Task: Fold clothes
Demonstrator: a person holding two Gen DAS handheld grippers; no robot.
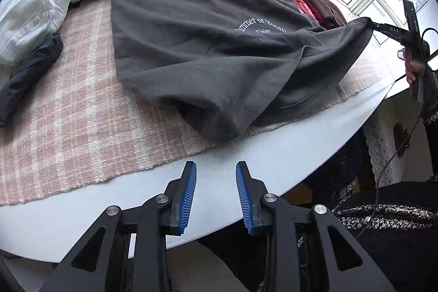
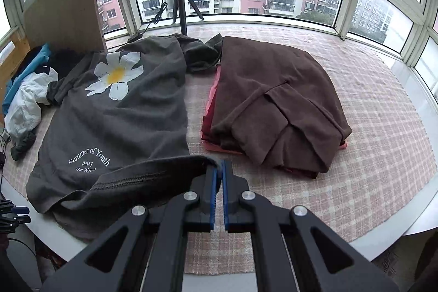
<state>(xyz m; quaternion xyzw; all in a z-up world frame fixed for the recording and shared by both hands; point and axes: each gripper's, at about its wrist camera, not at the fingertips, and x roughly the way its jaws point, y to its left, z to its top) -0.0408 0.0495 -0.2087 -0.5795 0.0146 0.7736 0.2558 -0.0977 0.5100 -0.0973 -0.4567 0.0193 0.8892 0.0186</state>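
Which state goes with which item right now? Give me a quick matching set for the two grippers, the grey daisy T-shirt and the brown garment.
Column one:
1. left gripper
2. right gripper
3. grey daisy T-shirt
4. brown garment

Column two:
A. folded, lying on top of red and pink clothes
B. jaws apart, nothing between them, over the white table edge
C. spread on the checked cloth, one corner lifted
D. pinching dark grey fabric

Pairs: 1-B, 2-D, 3-C, 4-A
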